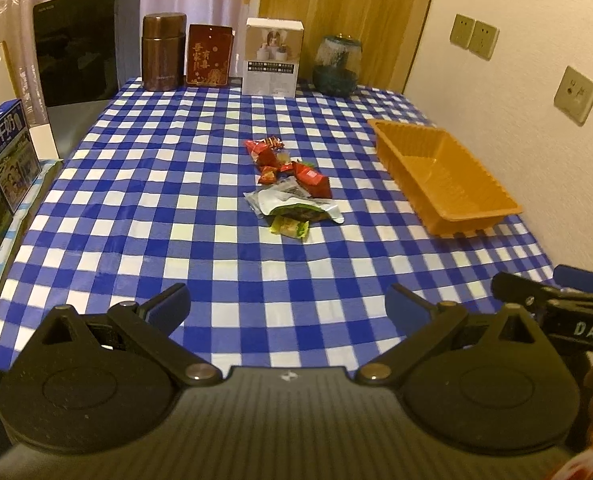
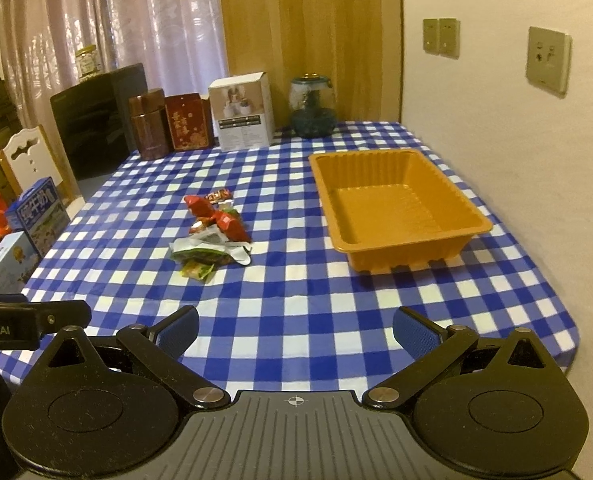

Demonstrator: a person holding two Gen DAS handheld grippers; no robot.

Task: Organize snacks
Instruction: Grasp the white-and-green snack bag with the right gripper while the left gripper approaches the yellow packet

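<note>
Both the left gripper (image 1: pixel 288 312) and right gripper (image 2: pixel 295 334) hover level over the near checked tablecloth (image 2: pixel 296 288), jaws spread and empty, facing the snack packet pile (image 1: pixel 292 186) mid-table, the orange tray (image 2: pixel 396 216) well apart to its right

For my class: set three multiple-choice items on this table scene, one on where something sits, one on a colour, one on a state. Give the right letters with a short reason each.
1. Where is the snack pile relative to the tray?
A. inside it
B. on the cloth to its left
C. behind it

2. What colour is the tray?
A. orange
B. green
C. white

3. How do the left gripper and right gripper stand?
A. both shut
B. one holds a packet
C. both open, holding nothing

Answers: 1 B, the packets lie on the checked tablecloth, apart from the tray. 2 A, its walls and floor are orange. 3 C, each pair of fingers is spread with only cloth between.
</note>
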